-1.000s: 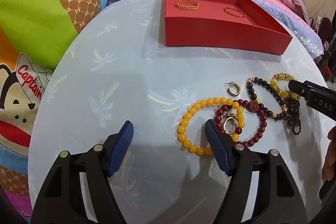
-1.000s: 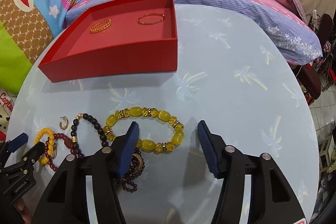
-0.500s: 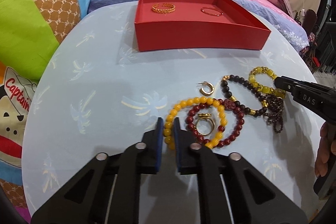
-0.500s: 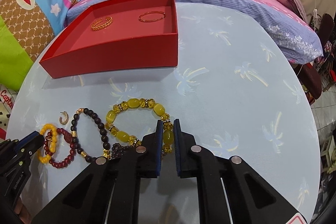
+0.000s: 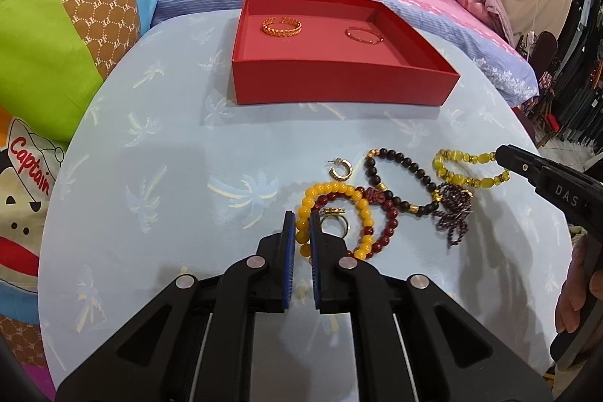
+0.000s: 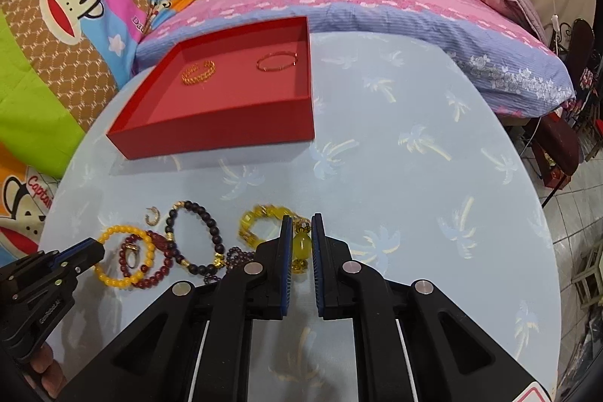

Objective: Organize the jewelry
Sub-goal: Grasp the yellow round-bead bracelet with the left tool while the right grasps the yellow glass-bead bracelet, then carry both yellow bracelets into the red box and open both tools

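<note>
My left gripper (image 5: 300, 221) is shut on the orange bead bracelet (image 5: 358, 204), which lies over a dark red bead bracelet (image 5: 390, 225) with a gold ring (image 5: 334, 225) inside. My right gripper (image 6: 300, 225) is shut on the yellow stone bracelet (image 6: 264, 215), blurred and partly lifted; it also shows in the left wrist view (image 5: 471, 172). A black bead bracelet (image 5: 399, 176), a dark purple chain (image 5: 454, 213) and a gold hoop earring (image 5: 341, 170) lie on the table. The red box (image 5: 339, 85) holds a gold chain bangle (image 5: 282, 25) and a thin bangle (image 5: 363, 35).
The round table has a pale blue palm-print cloth (image 5: 169, 176). Behind it is a bed with pink and purple bedding (image 6: 377, 6) and cartoon pillows (image 5: 56, 44). Chairs and floor (image 6: 565, 145) lie off the table's right edge.
Both grippers went from wide open to shut, each closing on a bracelet. The yellow stone bracelet has bunched and shifted in the right gripper. Both cameras moved closer to the jewelry.
</note>
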Motion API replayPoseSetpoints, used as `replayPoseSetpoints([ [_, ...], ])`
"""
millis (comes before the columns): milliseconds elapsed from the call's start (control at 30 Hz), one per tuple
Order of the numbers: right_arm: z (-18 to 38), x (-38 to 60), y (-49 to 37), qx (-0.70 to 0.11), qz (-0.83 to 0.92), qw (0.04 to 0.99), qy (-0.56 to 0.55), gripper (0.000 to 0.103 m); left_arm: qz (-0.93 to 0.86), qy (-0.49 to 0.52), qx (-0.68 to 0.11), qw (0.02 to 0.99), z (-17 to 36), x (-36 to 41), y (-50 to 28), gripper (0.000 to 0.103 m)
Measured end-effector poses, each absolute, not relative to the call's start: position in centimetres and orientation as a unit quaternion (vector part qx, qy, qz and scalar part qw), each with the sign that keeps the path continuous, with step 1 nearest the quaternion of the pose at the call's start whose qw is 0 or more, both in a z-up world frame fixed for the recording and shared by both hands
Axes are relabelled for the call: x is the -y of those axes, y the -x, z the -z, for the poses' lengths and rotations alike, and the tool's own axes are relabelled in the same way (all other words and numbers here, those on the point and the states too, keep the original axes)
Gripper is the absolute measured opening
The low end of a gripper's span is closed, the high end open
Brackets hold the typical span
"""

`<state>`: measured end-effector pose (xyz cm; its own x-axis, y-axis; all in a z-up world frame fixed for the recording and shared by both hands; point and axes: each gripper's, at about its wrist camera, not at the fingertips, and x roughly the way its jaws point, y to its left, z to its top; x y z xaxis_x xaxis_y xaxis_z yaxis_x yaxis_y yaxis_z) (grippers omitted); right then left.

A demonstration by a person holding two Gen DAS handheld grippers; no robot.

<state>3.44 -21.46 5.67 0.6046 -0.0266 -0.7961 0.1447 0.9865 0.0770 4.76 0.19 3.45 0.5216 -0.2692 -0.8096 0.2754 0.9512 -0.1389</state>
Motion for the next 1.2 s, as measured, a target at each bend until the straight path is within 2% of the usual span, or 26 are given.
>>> replayPoseSetpoints([
  [467, -11.4, 20.3, -4.6, -0.398, 0.021, 0.916, -0.052, 0.009, 0.188, -0.004, -0.432, 0.882, -8.6, 0.8, -5.8, 0.007],
  [867, -15.5, 18.9, -12.1, -0.375, -0.028, 0.924, -0.064, 0.009, 0.221, 0.016, -0.383, 0.897, -14.6, 2.9, -13.3, 0.007],
  [1067, -15.1, 18.5, -16.9, -0.383, -0.050, 0.918, -0.088, 0.009, 0.235, 0.048, -0.384, 0.891, -15.0, 4.0, -18.3, 0.007],
  [1200, -12.5, 18.9, -19.2, -0.408, -0.048, 0.905, -0.107, 0.009, 0.231, 0.057, -0.399, 0.885, -12.8, 4.4, -21.0, 0.007],
])
